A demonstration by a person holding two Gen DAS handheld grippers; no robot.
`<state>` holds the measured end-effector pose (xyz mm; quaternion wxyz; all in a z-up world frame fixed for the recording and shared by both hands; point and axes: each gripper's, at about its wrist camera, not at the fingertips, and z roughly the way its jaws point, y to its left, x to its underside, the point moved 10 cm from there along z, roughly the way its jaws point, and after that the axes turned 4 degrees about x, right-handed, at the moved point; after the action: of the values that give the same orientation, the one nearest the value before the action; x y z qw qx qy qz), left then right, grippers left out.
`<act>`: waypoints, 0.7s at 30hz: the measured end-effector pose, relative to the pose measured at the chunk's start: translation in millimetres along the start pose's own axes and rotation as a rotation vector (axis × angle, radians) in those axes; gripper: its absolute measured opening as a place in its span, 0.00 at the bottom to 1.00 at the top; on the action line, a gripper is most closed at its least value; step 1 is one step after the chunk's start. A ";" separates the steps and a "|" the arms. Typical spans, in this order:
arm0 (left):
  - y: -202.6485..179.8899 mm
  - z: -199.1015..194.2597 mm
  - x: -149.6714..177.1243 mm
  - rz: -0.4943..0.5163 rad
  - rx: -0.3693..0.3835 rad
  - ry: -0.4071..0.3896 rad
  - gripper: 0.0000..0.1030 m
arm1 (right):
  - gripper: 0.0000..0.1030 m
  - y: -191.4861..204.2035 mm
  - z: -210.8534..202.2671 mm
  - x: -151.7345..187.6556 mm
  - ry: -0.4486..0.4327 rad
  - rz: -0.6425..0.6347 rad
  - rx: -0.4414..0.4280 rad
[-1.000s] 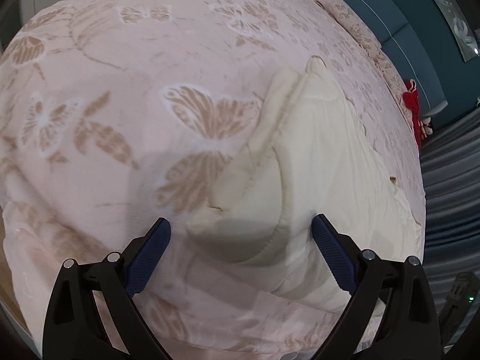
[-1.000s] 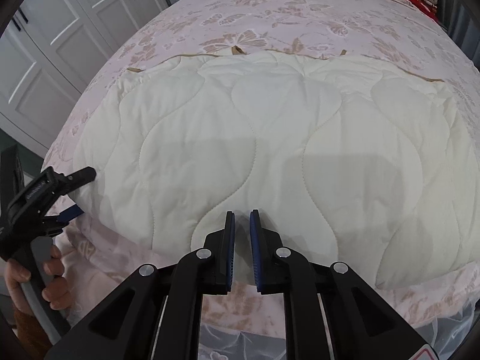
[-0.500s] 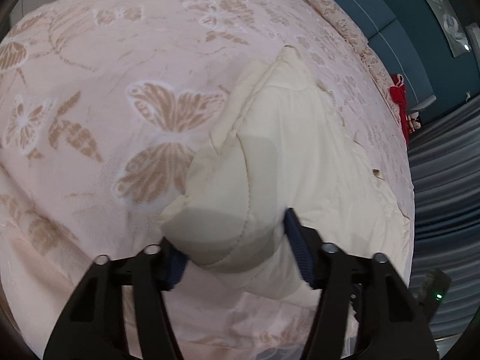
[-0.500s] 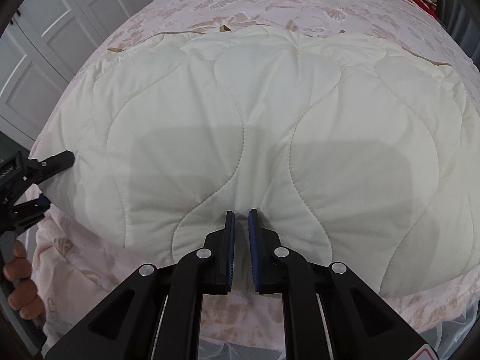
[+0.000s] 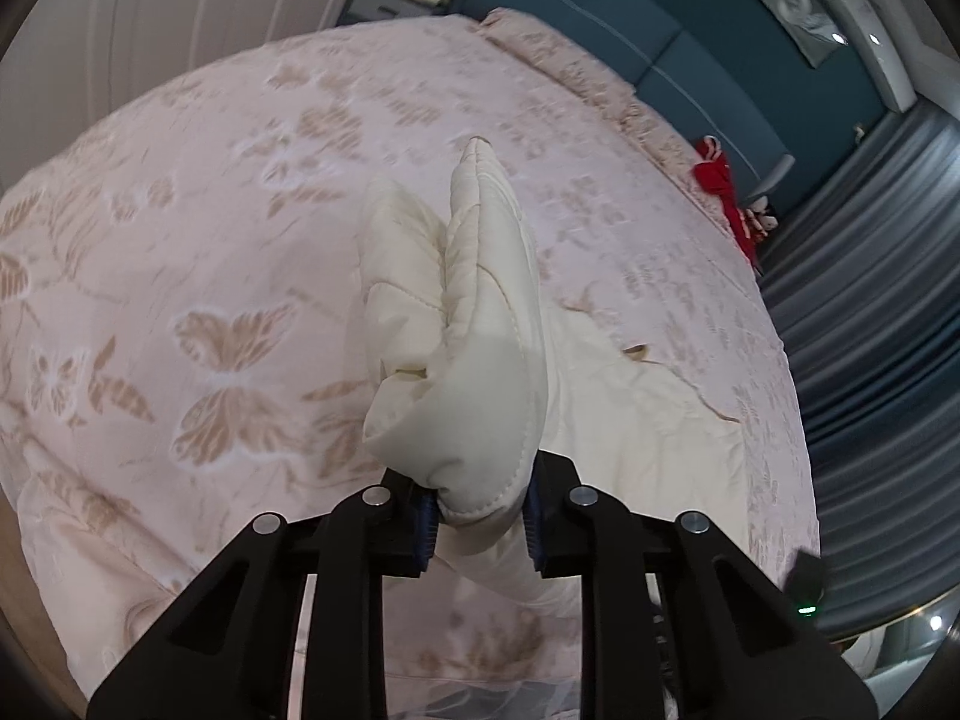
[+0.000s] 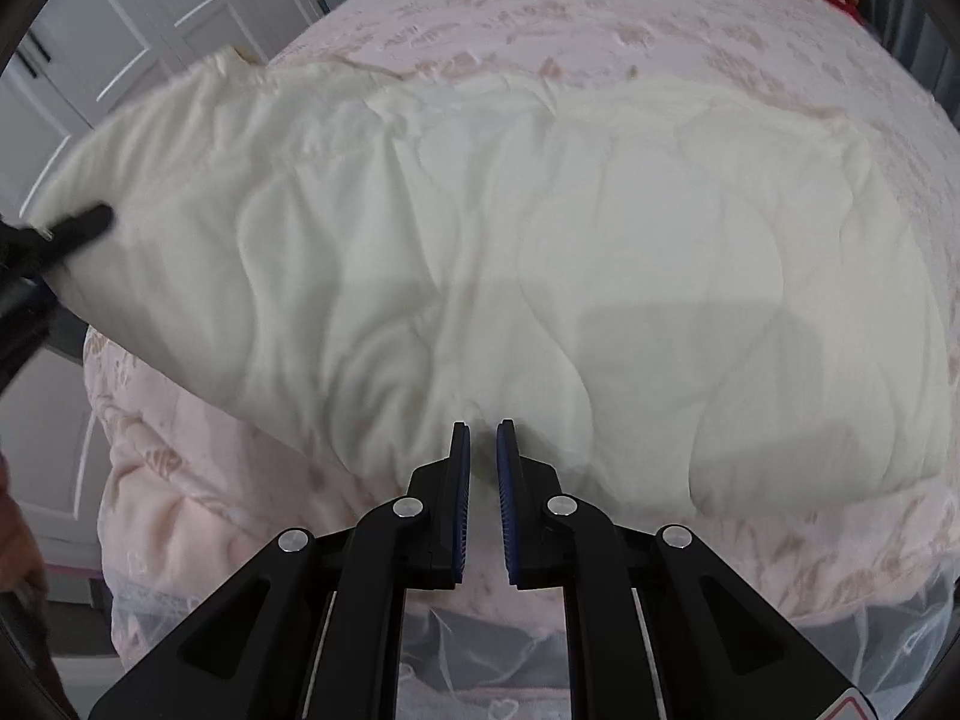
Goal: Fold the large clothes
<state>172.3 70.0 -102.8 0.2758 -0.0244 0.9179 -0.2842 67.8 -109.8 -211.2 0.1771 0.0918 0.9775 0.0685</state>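
Observation:
A cream quilted cover lies spread on a pink butterfly-patterned bed. My left gripper is closing its jaws on one bunched corner of the cover. Its blue pads press into the padding, and the corner stands up off the bed. In the right wrist view that lifted corner rises at the far left, where a black left finger shows. My right gripper is at the cover's near edge. Its pads are almost together with a thin fold of the edge between them.
A blue headboard and a red item are at the far end of the bed. Grey curtains hang on the right side. White wardrobe doors stand beyond the left side. A person's hand shows at the lower left.
The left jaws went from wide open to closed on the cover's corner, then rose with it, lifting that side off the bed. The right gripper slid slightly along with the near edge.

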 end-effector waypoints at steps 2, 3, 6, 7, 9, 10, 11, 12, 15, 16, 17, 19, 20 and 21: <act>-16.4 -3.9 -0.2 0.029 0.010 -0.006 0.20 | 0.06 -4.4 12.0 6.0 0.022 0.042 -0.039; -23.4 -5.3 0.6 0.041 0.017 -0.005 0.19 | 0.05 -6.1 17.9 7.7 0.027 0.059 -0.054; -49.1 -9.3 5.2 0.094 0.029 -0.003 0.18 | 0.04 -6.9 26.1 9.3 0.028 0.068 -0.066; -59.4 -10.6 7.2 0.119 0.031 -0.004 0.18 | 0.04 -6.4 28.5 8.9 0.028 0.065 -0.068; -76.8 -11.4 11.5 0.159 0.040 -0.003 0.17 | 0.03 -5.1 32.5 8.2 0.027 0.062 -0.073; -86.1 -10.8 13.9 0.178 0.049 0.000 0.17 | 0.02 -4.8 33.9 7.9 0.025 0.064 -0.075; -93.7 -10.0 15.7 0.193 0.055 0.003 0.17 | 0.01 -5.3 35.5 7.8 0.023 0.068 -0.081; -104.7 -8.6 18.8 0.216 0.061 0.006 0.17 | 0.01 -5.5 35.3 7.8 0.021 0.073 -0.091; -138.1 -2.4 29.8 0.292 0.085 0.021 0.17 | 0.01 -9.6 25.9 11.4 0.026 0.113 -0.141; -147.0 0.0 32.9 0.312 0.094 0.028 0.17 | 0.01 -12.2 18.1 13.9 0.026 0.131 -0.160; -157.5 3.0 37.6 0.333 0.102 0.038 0.17 | 0.01 -13.6 11.6 15.3 0.021 0.141 -0.172; -175.2 9.1 47.0 0.372 0.114 0.059 0.17 | 0.04 -24.3 -11.9 20.1 -0.004 0.145 -0.177; -182.2 12.0 51.4 0.390 0.118 0.067 0.17 | 0.06 -31.5 -21.8 22.6 -0.015 0.143 -0.168; -192.5 17.0 58.1 0.414 0.124 0.081 0.17 | 0.07 -41.2 -32.8 26.2 -0.023 0.143 -0.156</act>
<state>110.5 -111.5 -40.1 0.2920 0.1931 0.8945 -0.2782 25.5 -147.9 -196.4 0.1897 0.1484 0.9580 0.1556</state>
